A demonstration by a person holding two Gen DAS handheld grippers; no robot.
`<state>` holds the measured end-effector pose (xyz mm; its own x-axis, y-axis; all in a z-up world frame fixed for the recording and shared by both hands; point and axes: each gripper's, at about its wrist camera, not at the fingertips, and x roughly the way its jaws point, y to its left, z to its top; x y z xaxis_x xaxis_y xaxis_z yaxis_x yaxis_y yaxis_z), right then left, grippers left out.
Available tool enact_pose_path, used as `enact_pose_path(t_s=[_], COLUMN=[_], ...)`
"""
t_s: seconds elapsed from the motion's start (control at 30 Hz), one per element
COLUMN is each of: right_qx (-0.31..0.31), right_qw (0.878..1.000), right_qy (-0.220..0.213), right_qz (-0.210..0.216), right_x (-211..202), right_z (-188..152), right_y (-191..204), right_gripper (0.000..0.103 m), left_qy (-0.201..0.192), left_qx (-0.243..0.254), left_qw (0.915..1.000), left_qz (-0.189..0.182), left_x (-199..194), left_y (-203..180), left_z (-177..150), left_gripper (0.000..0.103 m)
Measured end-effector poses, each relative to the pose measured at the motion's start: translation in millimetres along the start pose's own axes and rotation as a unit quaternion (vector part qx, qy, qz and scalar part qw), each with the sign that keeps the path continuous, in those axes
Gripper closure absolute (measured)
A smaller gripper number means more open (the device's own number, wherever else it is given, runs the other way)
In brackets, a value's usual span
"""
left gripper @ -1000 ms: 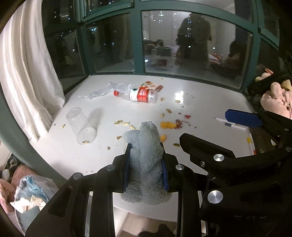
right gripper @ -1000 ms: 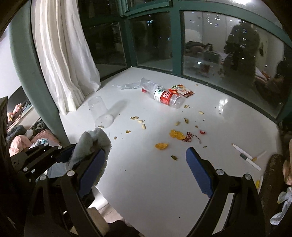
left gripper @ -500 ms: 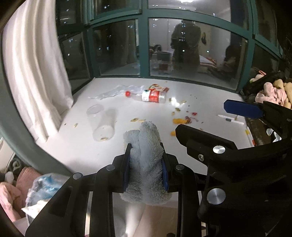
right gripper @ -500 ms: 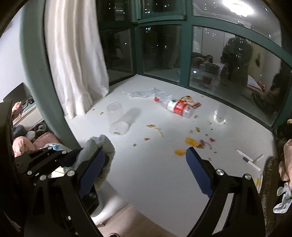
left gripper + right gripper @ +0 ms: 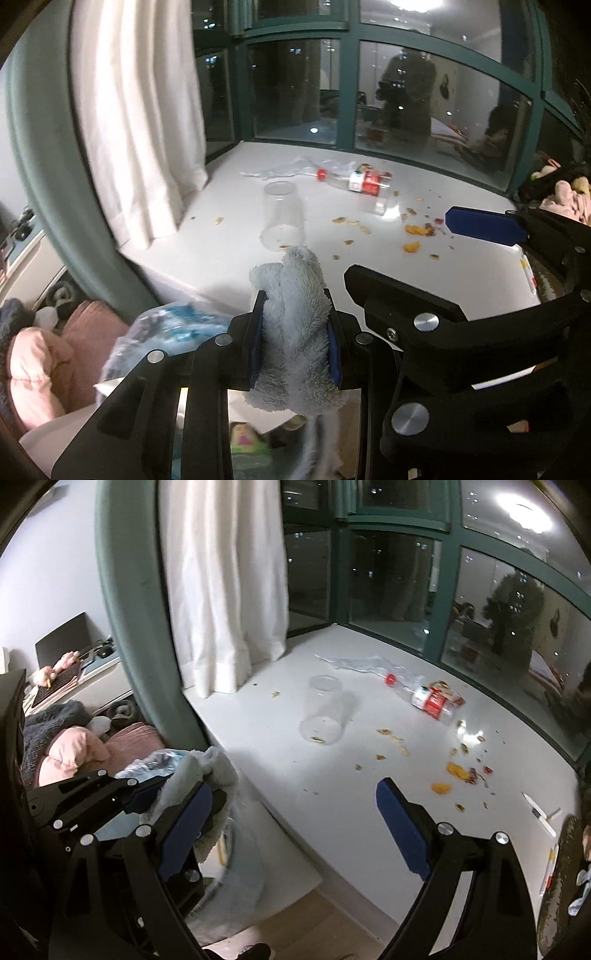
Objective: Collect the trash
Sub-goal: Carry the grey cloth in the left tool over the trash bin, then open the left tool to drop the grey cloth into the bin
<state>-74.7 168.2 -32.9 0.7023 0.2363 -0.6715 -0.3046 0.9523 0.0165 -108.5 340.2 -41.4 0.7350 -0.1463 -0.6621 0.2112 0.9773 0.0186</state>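
Note:
My left gripper [image 5: 293, 332] is shut on a fluffy pale-blue cloth [image 5: 295, 314], held off the near edge of the white window ledge [image 5: 229, 251]. The same cloth [image 5: 199, 771] shows at the left of the right wrist view. My right gripper [image 5: 291, 812] stands open with nothing between its blue pads. Trash lies on the ledge: a clear plastic cup [image 5: 325, 710] on its side, a red-labelled plastic bottle [image 5: 428, 699], a snack wrapper [image 5: 448, 694], crumpled clear film [image 5: 354, 662], orange peel [image 5: 456, 771] and scattered crumbs.
A white curtain [image 5: 225, 583] hangs at the ledge's left end beside a teal pillar [image 5: 136, 620]. Below the ledge sit pink cushions [image 5: 70, 753] and a plastic bag [image 5: 166, 325]. Pens [image 5: 541, 814] lie at the right. Dark window panes back the ledge.
Both grippers have drawn back and to the left, away from the ledge; the trash now looks smaller and farther. The floor and the bag below the edge have come into view. Neither grip changed.

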Motion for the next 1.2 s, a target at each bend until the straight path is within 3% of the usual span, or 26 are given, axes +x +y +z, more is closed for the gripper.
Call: enact_pose_path(t_s=[0.57,0.87,1.2], right_qx=[-0.056,-0.091,-0.109], right_qw=[0.997,0.991,0.985], right_qy=[0.012,0.032,0.046], right_qz=[0.046,0.089,0.122], right_x=[24.1,37.2,43.4], right_z=[11.3,5.3,-1.7], right_y=[73.3,111.9,132.7], right_gripper=[0.016,0.016,0.016], left_qy=[0.006,0.031,0.049], left_qx=[-0.060,-0.113,-0.136], left_qw=[0.9967,0.9882,0.9816], left_qz=[0.054,0.099,0.125], left_x=[-16.9,-29.7,-36.4], left_y=[67.6,104.0,113.8], left_z=[-24.8,-52.7,-66.6], left_gripper=[0.077,0.077,0.077])
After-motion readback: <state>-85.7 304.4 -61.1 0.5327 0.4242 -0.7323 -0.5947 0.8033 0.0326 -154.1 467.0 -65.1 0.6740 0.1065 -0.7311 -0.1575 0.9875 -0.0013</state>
